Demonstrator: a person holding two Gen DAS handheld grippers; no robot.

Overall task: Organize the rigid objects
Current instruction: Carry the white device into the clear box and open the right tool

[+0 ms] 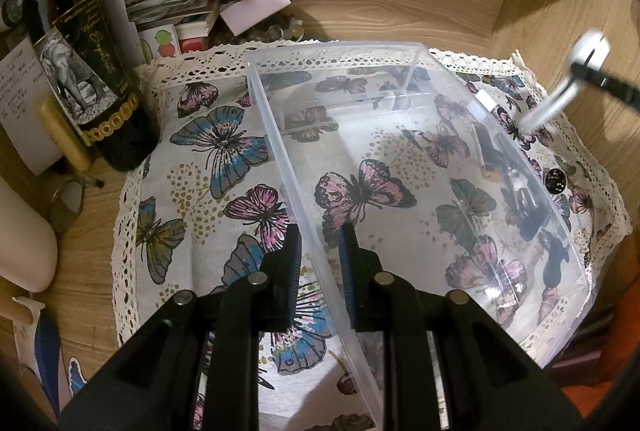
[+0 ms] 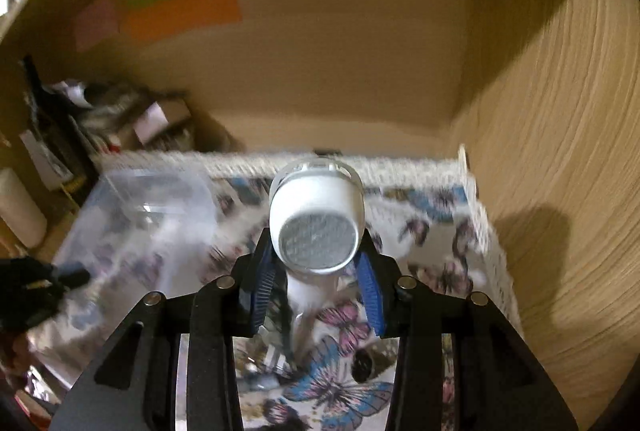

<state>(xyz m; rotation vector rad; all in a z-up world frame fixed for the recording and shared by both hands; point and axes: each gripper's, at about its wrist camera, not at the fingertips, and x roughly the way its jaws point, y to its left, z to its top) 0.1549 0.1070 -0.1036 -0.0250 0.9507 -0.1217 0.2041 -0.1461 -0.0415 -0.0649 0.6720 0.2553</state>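
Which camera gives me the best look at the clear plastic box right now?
The left wrist view: the clear plastic box fills the frame, sharp, its near wall pinched by the left gripper. The right wrist view shows it only blurred at left, beside the white device that the right gripper holds.

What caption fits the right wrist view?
Right gripper lifts a white round-headed tool above the butterfly cloth, clear bin at left.

Motion-blurred clear bin (image 2: 148, 207), dark bottle's (image 1: 86, 71) top cropped
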